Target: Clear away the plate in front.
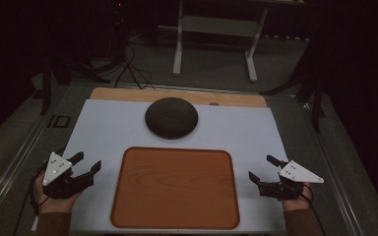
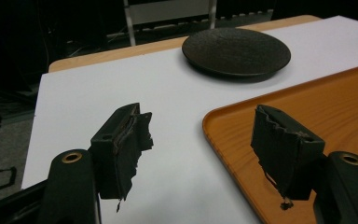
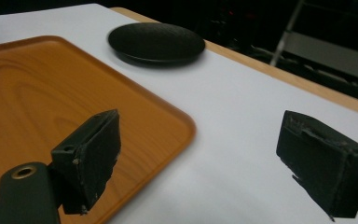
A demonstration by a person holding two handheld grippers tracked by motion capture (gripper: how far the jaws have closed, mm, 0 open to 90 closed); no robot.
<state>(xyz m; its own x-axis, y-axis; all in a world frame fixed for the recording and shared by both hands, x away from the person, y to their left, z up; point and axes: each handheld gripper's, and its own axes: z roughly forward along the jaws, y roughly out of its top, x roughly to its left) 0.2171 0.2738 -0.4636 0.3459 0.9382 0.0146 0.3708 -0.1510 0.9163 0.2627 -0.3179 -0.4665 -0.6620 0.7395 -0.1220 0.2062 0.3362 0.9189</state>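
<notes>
- While both tools wait at the near corners of the surface (image 1: 103,123), nothing picked up yet: left tool (image 1: 87,165) with jaws spread wide and empty, right tool (image 1: 262,168) likewise gaping with nothing between the pads.
- Seen from the left tool's own camera, left tool (image 2: 200,144) aimed across bare white surface (image 2: 121,88), with the tray (image 2: 335,102) rim passing just inside its right-hand jaw.
- Seen from the right tool's camera, right tool (image 3: 200,154) pointed over the tray (image 3: 37,88) corner, one jaw above the wood, the other above white surface (image 3: 242,107).
- Judged as the very start: dark plate (image 1: 171,118) lying untouched ahead of both tools, beyond the far edge of the tray (image 1: 175,188), roughly midway between them.
- Same plate (image 2: 236,50) ahead and to the right from the left tool; plate (image 3: 156,43) ahead and to the left from the right tool.
- Tray bare, nothing on it; likely landing place for the plate, though only a guess.
- Left to do, by that guess: reaching forward, closing on the plate's low rim, lifting, bringing it back onto the wood.
- Nothing standing between either tool and the plate; raised tray rim the one thing to clear.
- Farther off, beyond the surface: a white frame stand (image 1: 214,37) and loose cables (image 1: 133,69) on the floor, well apart from both tools, dim and hard to read.
- Low, shallow rim of the plate possibly awkward for a pinch from above.
</notes>
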